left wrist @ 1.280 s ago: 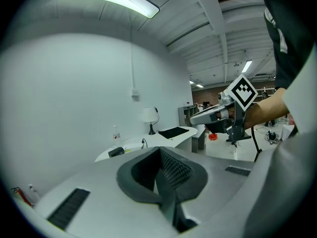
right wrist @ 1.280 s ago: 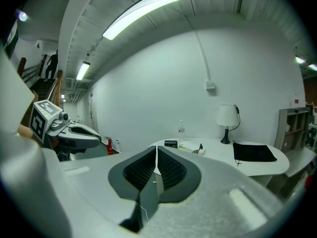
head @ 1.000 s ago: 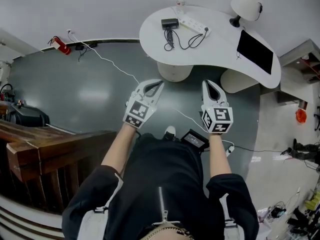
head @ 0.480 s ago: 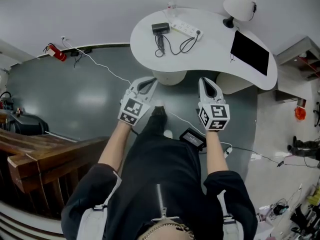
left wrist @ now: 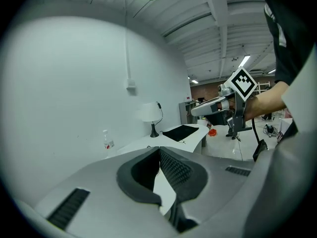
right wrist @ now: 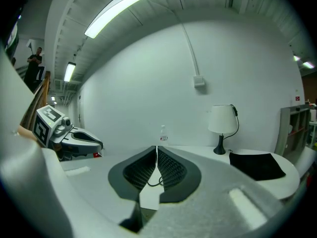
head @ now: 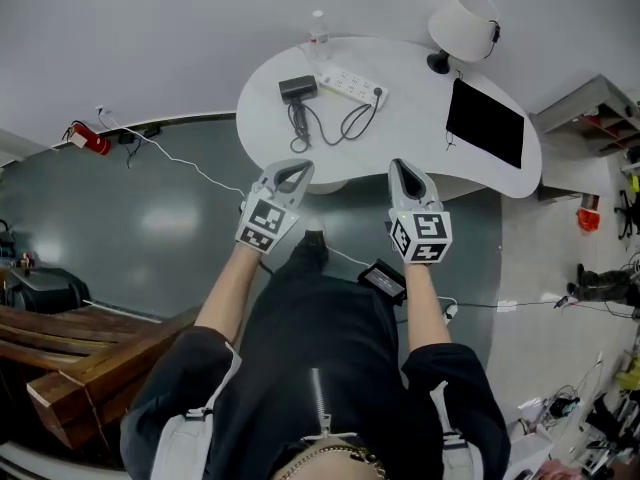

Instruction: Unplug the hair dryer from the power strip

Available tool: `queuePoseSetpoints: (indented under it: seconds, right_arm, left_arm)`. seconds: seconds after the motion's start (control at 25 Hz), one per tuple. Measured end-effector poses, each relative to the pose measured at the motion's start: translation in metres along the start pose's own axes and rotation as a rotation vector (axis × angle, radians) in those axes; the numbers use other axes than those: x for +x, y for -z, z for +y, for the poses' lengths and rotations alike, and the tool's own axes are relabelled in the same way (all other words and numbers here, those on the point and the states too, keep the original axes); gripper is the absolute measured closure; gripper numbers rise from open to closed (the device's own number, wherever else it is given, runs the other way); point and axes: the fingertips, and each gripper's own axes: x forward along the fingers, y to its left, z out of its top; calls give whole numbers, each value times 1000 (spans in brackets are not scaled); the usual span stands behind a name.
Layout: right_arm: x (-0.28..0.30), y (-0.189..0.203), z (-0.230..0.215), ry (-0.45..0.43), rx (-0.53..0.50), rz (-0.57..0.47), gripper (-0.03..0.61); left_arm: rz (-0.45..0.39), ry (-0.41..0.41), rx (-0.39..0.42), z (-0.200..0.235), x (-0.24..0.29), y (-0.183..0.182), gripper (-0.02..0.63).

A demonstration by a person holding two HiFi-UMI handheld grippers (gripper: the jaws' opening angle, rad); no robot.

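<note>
L gripper (head: 293, 166) & R gripper (head: 400, 166) pressed shut on nothing, at white table's (head: 412, 118) near edge; hair dryer (head: 298, 89) cabled to power strip (head: 352, 86); bottle (head: 319, 24), lamp (head: 462, 23), black mat (head: 484, 123) nearby.

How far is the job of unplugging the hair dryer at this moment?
Nothing looks done: the hair dryer lies on the table, its cord running to the power strip. The left gripper and right gripper are both shut, empty, away from the strip. Left to do: reach it and pull the plug.
</note>
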Motion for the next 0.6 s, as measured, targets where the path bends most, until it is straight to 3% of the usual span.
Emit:
queuePoseSetpoints:
  seconds: [0.6]
  right_arm:
    - [139,-35,-51,76,-24,27,572]
  left_arm:
    - [4,102,65,122,110,-13,601]
